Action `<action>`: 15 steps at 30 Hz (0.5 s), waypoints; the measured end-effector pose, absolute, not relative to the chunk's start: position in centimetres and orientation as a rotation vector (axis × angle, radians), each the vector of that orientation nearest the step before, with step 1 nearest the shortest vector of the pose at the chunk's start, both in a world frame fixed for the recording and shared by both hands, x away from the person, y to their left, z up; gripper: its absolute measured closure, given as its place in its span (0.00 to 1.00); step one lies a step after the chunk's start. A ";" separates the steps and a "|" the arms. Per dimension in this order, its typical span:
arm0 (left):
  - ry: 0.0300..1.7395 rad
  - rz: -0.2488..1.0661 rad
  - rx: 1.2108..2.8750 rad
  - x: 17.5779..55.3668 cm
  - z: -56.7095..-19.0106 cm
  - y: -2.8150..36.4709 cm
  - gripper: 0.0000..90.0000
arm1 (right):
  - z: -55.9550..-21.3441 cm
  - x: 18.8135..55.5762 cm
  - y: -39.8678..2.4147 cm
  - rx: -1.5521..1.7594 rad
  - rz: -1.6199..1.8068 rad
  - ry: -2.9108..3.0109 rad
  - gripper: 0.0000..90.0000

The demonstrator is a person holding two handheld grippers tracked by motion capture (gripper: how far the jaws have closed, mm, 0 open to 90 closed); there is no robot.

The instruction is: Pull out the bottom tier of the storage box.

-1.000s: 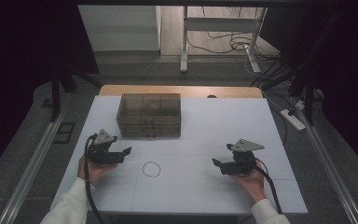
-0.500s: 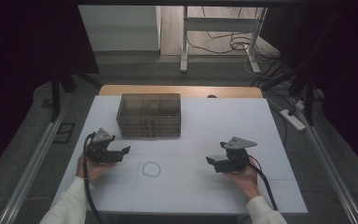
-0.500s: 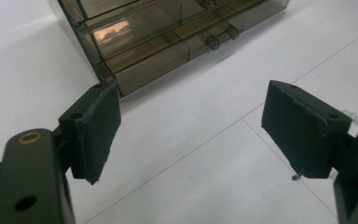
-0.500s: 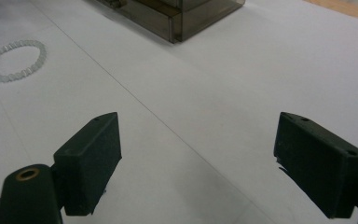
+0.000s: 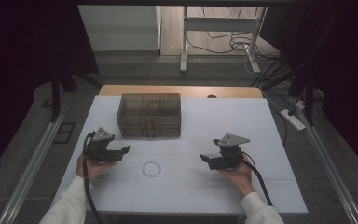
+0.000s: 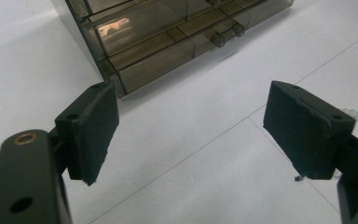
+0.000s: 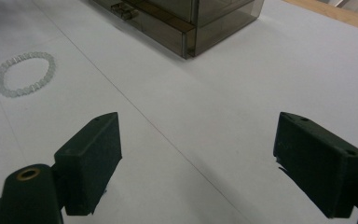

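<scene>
From the high view, the bracelet [image 5: 151, 169] lies flat on the white table [image 5: 242, 121] between the left gripper [image 5: 121, 153] and the right gripper [image 5: 206, 158], apart from both. The right gripper view shows it as a ring of clear beads. Both grippers stand wide and empty, the left's jaws having just been opening; the left gripper view shows the smoky drawer box [image 6: 168, 37] with its round knobs.

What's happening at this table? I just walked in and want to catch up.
A person holds a gripper in each hand over a white table. The left gripper and right gripper both stand open and empty, facing each other. Between them a clear bead bracelet lies flat on the table, untouched. Behind it stands a smoky see-through drawer box with its drawers shut.
</scene>
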State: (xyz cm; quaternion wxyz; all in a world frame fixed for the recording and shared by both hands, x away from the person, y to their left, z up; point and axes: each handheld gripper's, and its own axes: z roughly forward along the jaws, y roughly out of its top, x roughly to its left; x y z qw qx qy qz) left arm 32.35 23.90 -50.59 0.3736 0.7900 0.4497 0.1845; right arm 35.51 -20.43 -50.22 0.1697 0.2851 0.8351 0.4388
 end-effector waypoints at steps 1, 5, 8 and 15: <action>1.152 0.473 2.024 32.4 -50.6 23.9 0.21 | -50.2 35.6 -20.3 0.807 1.246 2.377 0.16; 1.151 0.468 2.024 32.4 -50.6 23.9 0.21 | -50.2 35.8 -19.8 0.803 1.252 2.379 0.16; 1.154 0.463 2.027 32.6 -50.7 24.0 0.21 | -50.3 36.0 -19.4 0.800 1.252 2.386 0.16; 1.165 0.458 2.024 32.8 -50.8 24.3 0.21 | -50.4 36.4 -18.3 0.786 1.253 2.398 0.16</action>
